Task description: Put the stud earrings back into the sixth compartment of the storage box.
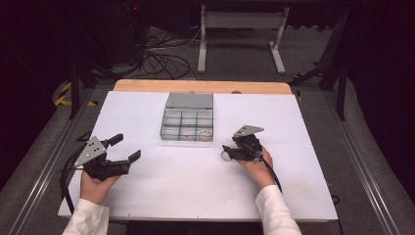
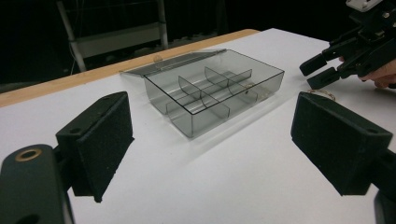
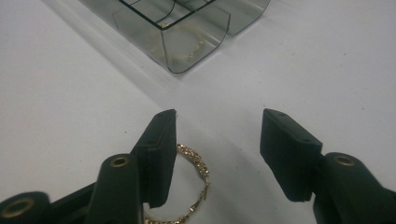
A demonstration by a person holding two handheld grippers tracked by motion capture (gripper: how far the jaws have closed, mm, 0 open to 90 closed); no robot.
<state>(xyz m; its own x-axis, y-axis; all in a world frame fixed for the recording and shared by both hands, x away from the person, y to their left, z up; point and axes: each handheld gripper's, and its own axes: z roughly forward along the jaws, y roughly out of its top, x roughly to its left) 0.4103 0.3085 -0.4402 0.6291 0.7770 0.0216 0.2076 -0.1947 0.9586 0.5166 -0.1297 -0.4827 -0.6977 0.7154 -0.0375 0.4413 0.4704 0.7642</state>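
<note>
I hold my right gripper [image 3: 215, 154] low over the white table [image 1: 161, 191], its jaws spread apart with nothing between them. A gold hoop earring [image 3: 194, 186] lies flat on the table right under this gripper: in the right gripper view it sits beside and partly beneath the jaw on that view's left, mostly off to that side of the gap rather than centred in it. I cannot tell whether the jaw touches it. In the high view the earring [image 1: 225, 155] is a pale spot at the tip of my right gripper [image 1: 229, 152], just in front of my right hand [image 1: 257, 164].

The clear smoky compartment box [image 1: 188, 122] stands a little beyond, its lid [image 1: 190, 100] laid open toward the far edge. Through the near corner wall of the box [image 3: 196, 28] I see another gold chain-like piece [image 3: 191, 49] inside that corner compartment.

My left gripper [image 1: 128, 147] rests well apart on the other side, jaws wide open and empty, pointing toward the box [image 2: 215, 91].
</note>
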